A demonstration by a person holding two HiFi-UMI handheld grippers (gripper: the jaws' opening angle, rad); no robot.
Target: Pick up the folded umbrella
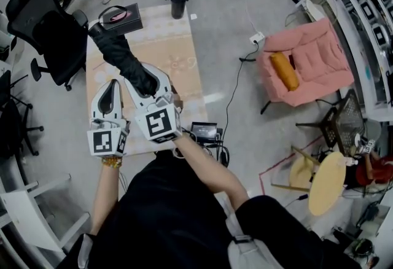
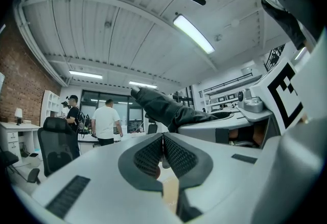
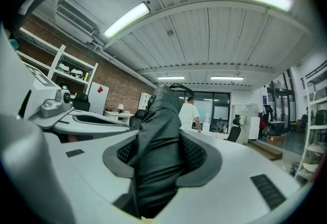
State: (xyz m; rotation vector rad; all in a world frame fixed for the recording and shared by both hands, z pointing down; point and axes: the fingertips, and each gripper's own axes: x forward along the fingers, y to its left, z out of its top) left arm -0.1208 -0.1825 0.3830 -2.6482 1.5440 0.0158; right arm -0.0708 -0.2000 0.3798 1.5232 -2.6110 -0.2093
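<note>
**Black folded umbrella point(image 1: 116, 50) held in the right gripper point(image 1: 149, 80) above a beige tabletop point(image 1: 181, 46).**

The right gripper's 2 fingers point(image 3: 198, 154) are clamped on the umbrella, which passes between their dark ribbed pads and sticks out forward beyond the fingertips, with a strap loop at its far end. In the head view it slants up and to the left from the gripper, clear of the tabletop. The left gripper point(image 1: 113, 86), just beside the right one, has its 2 fingers point(image 2: 180, 155) pressed together with nothing between them. A black box point(image 1: 120, 18) sits at the far left corner of the tabletop. A black office chair point(image 1: 46, 34) stands to the left, and a pink armchair point(image 1: 310, 62) stands well apart to the right.
</note>
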